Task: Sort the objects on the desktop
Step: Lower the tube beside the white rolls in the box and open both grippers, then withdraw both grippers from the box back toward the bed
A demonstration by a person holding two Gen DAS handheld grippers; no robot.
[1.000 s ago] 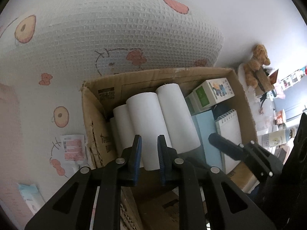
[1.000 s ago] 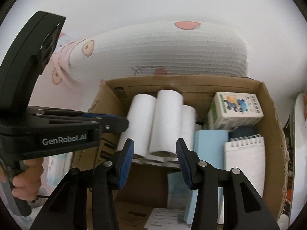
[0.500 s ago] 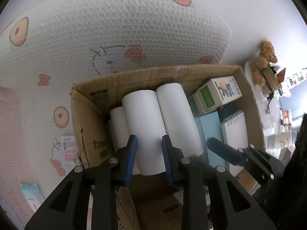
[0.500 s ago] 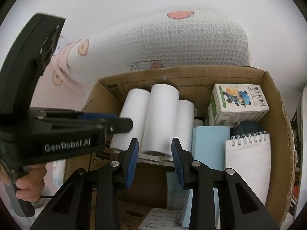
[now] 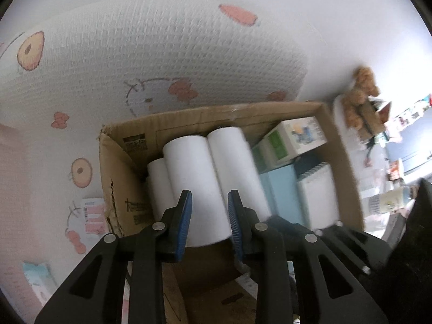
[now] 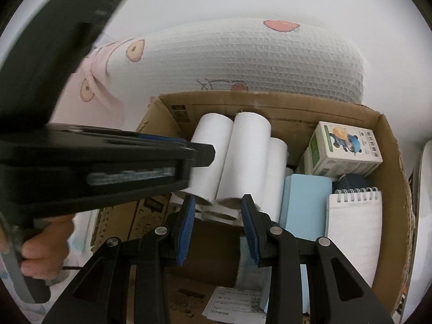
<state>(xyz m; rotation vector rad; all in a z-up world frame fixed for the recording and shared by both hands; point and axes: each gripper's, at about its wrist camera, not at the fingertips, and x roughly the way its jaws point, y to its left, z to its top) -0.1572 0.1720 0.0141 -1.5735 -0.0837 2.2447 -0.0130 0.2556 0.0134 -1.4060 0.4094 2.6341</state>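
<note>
Left gripper (image 5: pixel 209 217): nearest the lens in its own view, blue pads parted on either side of the near end of the middle paper roll (image 5: pixel 198 186) in the cardboard box (image 5: pixel 116 186); the jaws have just been opening, and whether the pads touch the roll cannot be told.

Right gripper (image 6: pixel 217 225): jaws fairly narrow, having just been closing, held over the near ends of the rolls; nothing seen pressed between the pads.

Hand (image 6: pixel 44 248): at the box's left side, holding the left gripper's handle.

Paper rolls (image 6: pixel 243 159): white, several side by side, lying in the box's left half.

Pale blue box (image 6: pixel 306 202): just right of the rolls.

Spiral notepad (image 6: pixel 353 226): against the box's right wall.

Small printed carton (image 6: pixel 345 148): in the box's far right corner.

Waffle-textured cloth (image 5: pixel 167 51) with cartoon prints: behind the box.

Teddy bear (image 5: pixel 360 94): beyond the box's far right corner.
</note>
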